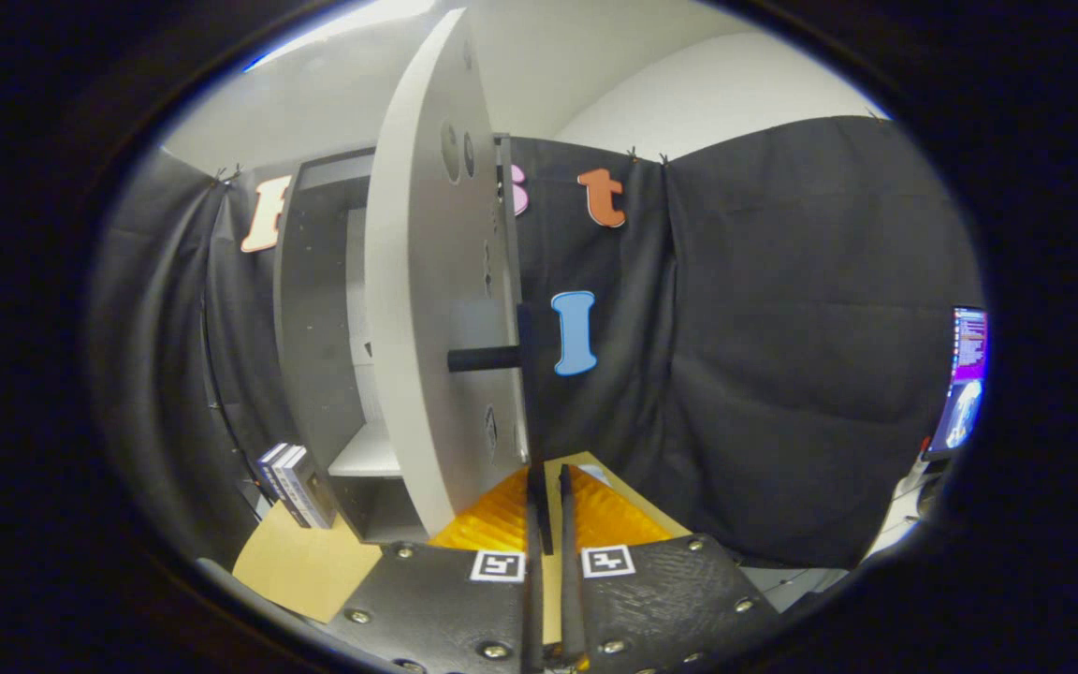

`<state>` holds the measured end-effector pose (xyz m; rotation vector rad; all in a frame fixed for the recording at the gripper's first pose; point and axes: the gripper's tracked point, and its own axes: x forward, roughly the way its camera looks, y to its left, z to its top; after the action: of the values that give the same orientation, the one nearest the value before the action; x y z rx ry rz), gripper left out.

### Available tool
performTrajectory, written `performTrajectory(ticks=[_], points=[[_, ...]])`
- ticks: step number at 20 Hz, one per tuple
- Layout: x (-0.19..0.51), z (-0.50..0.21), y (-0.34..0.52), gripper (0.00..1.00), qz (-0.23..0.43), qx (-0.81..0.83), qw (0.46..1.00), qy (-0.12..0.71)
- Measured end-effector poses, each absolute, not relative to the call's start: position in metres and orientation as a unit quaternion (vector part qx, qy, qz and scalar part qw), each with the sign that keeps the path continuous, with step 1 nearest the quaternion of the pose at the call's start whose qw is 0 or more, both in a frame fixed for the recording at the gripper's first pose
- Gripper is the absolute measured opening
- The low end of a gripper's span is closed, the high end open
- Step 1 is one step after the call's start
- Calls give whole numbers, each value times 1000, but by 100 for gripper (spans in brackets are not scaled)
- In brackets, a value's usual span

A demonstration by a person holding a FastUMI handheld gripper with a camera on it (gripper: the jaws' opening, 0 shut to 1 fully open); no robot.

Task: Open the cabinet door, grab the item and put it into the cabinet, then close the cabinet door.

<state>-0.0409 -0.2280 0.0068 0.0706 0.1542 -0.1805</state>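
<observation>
A: What is seen at the left?
B: Two boxes (294, 485) are stood on the table (300, 566), just beside the cabinet (314, 328), whose shelf (366, 454) is exposed.
A: And further right?
B: The cabinet door (436, 309) is swung open, its handle (485, 358) projecting. The gripper (548, 510) is clenched, nothing held, just below the door's edge.

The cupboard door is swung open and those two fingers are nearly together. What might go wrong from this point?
Two risks, as judgements:
1. The cabinet door stands open just ahead of the gripper; moving forward might knock its edge or its black handle.
2. The fingers are nearly closed with nothing between them, so they must open before grabbing the boxes standing beside the cabinet.
</observation>
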Motion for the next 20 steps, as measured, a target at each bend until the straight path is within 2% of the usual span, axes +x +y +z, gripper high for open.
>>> performTrajectory(ticks=[10, 17, 20], points=[[-32, 11, -285, 8, 2, 49, 996, 75], [-29, 11, -297, 8, 26, 46, 996, 71], [-34, 14, -302, 8, 10, 34, 997, 64]])
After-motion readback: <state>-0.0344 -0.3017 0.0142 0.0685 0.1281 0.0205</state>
